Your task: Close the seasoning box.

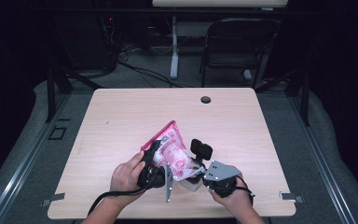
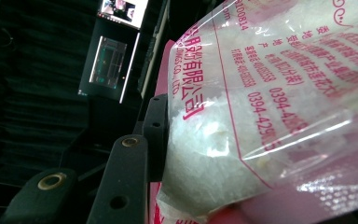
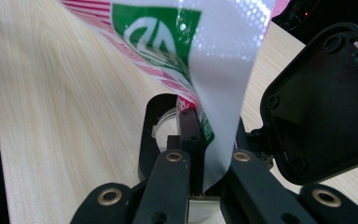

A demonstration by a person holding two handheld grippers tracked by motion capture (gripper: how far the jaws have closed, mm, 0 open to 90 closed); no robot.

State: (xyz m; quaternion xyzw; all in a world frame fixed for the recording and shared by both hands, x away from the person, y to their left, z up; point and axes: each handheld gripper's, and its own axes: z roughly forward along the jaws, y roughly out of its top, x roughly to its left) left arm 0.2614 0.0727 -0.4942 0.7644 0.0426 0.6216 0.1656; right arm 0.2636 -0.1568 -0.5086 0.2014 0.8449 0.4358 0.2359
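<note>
Bag print: "0394-42…", rest blurred | left hand-held gripper grips bag | right hand-held gripper pinches its edge

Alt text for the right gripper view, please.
The right hand-held gripper is shut on the thin edge of a plastic bag printed green, red and white. The bag rises above a light wooden table.

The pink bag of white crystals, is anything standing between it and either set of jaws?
Nothing visible does. The left gripper jaws press on the filled body of the pink bag, and the right gripper jaws are pinched on the bag's flat sealed edge. The bag is held up off the table between them.
</note>
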